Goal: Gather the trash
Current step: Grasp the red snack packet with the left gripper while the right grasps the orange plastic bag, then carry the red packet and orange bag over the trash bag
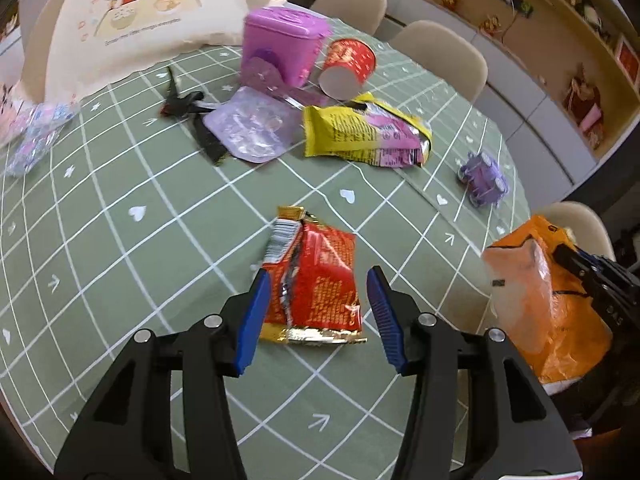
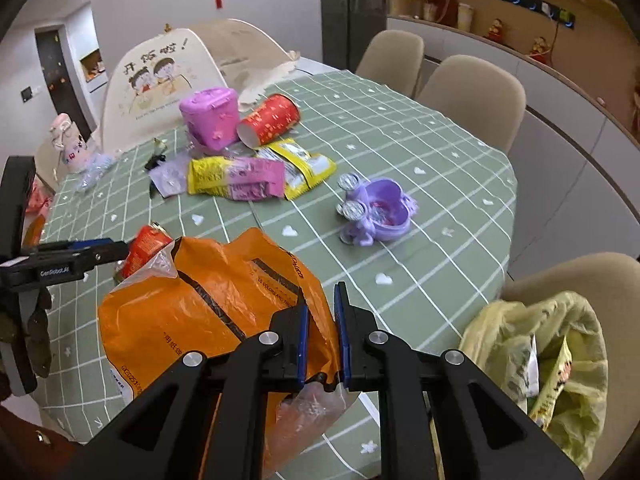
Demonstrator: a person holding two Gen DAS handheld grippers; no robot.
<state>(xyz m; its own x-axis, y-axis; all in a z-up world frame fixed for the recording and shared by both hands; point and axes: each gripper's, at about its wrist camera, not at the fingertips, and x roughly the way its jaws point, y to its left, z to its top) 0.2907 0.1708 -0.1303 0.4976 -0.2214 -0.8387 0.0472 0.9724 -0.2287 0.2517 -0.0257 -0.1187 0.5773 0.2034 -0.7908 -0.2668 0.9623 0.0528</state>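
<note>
My left gripper (image 1: 318,280) is open, its blue pads on either side of a red and gold snack wrapper (image 1: 316,280) lying flat on the green checked tablecloth (image 1: 160,264). My right gripper (image 2: 322,308) is shut on the edge of an orange plastic bag (image 2: 192,312) and holds it up over the table's near edge; the bag also shows in the left wrist view (image 1: 548,300). The left gripper shows at the left of the right wrist view (image 2: 116,250), over the red wrapper (image 2: 148,248).
Further back lie a yellow and pink wrapper (image 1: 364,132), a red paper cup (image 1: 348,68) on its side, a purple box (image 1: 284,44), a clear purple tray (image 1: 250,128) and a purple toy (image 2: 376,210). A yellow-green bag (image 2: 552,364) hangs on a chair at right.
</note>
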